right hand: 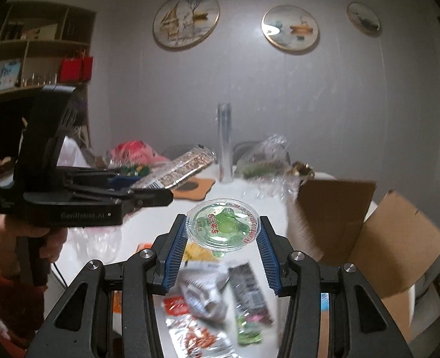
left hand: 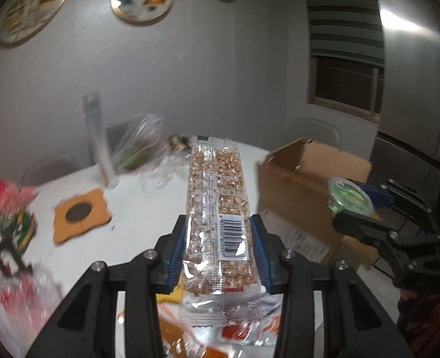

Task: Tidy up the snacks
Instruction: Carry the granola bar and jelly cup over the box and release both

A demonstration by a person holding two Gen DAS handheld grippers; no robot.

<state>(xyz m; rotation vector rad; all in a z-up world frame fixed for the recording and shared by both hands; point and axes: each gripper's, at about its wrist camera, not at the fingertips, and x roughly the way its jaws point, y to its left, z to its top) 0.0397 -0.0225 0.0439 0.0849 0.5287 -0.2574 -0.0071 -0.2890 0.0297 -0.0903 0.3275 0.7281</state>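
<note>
While loose packets [right hand: 208, 307] still litter the table [left hand: 148, 208], left gripper [left hand: 218, 250] clamps a nut bar [left hand: 217, 197], right gripper [right hand: 223, 247] a jelly cup [right hand: 224, 226], both aloft near the cardboard box [right hand: 399, 238]; boxing apparently barely begun.

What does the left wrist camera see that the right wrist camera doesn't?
Only the left wrist view shows the window with its striped blind and the barcode side of the nut bar clamped in the left tool.

Only the right wrist view shows the wall shelves, the hand holding the left tool, and the printed lid of the jelly cup clamped in the right tool.

Both show the white table, the cardboard box, the orange coaster and the round wall plates.
</note>
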